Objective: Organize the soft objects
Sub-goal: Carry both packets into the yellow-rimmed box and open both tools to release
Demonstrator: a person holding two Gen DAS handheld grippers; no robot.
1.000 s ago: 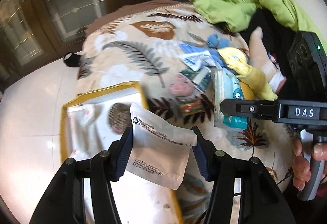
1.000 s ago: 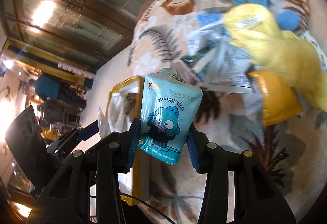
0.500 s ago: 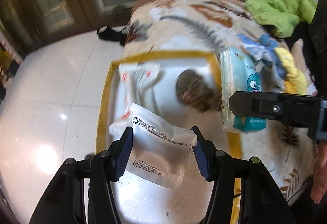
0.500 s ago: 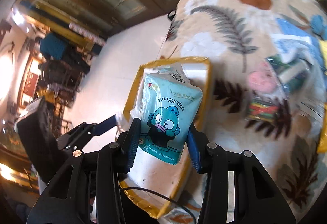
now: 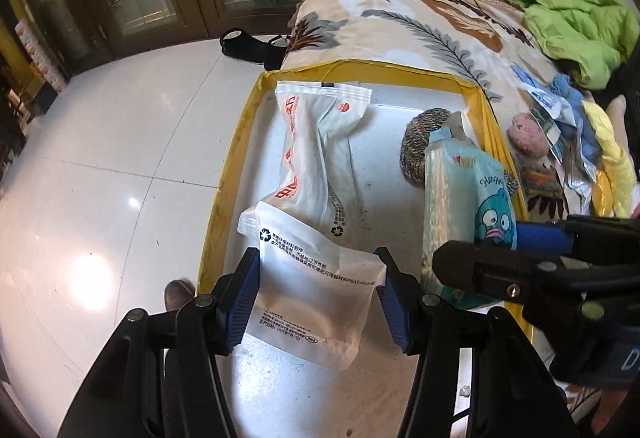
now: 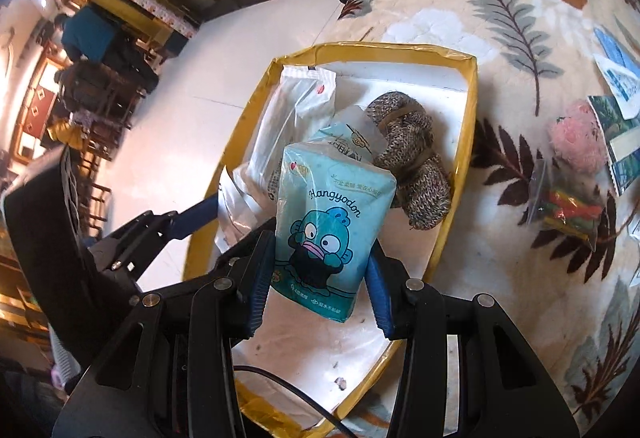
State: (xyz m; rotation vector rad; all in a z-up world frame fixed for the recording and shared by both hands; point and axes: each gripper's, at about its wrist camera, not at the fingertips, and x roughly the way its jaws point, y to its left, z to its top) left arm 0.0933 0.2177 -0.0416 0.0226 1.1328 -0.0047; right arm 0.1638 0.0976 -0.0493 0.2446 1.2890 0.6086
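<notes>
Two grippers are at work, each clamped on one soft pack: the left gripper (image 5: 318,294) pinches a white pouch (image 5: 314,286) between its blue pads, and the right gripper (image 6: 318,280) squeezes a teal tissue pack (image 6: 330,234) printed with a cartoon fish. Both packs hang over one yellow-rimmed box (image 5: 236,142) with a white floor, which sits beside a leaf-print blanket (image 5: 420,26). Inside the box lie two things — one long white bag (image 5: 320,134) with red print along the left side, and one brown knitted bundle (image 6: 412,174) towards the right wall. On the blanket, well apart from the box, there are one pink fluffy ball (image 6: 578,140), one clear bag of coloured pieces (image 6: 568,206), a few printed packets (image 6: 618,82) whose count I cannot tell, and one green garment (image 5: 576,26) at the far end. A second ago both packs were over the blanket and its clutter, with the box off to the left; now both are above the box — each grip unchanged.
</notes>
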